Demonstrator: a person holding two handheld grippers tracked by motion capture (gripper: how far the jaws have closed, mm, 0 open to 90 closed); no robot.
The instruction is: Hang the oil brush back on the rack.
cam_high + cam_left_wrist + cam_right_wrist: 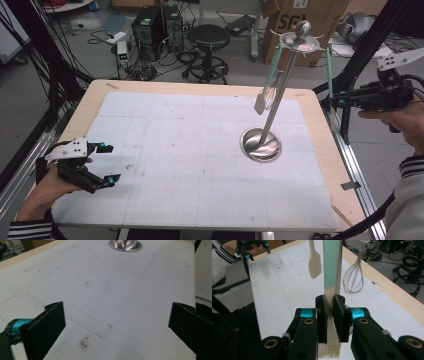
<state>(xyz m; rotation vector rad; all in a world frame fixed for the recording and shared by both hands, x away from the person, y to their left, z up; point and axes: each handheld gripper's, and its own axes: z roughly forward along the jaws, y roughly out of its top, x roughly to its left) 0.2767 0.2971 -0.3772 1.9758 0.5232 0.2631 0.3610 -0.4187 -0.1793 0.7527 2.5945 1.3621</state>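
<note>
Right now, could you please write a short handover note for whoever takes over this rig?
Right gripper: jaws shut on the basting brush, gripped low on its mint and white handle just above the bristles, off the table's right edge.
Left gripper: jaws open, holding nothing, over the white mat near its left edge.
Utensil stand is on the mat; a spatula and a whisk hang from it.
Done: brush gripped. Whether it is coming off the stand or going onto it cannot be told.
Left: probably finishing that move.
</note>
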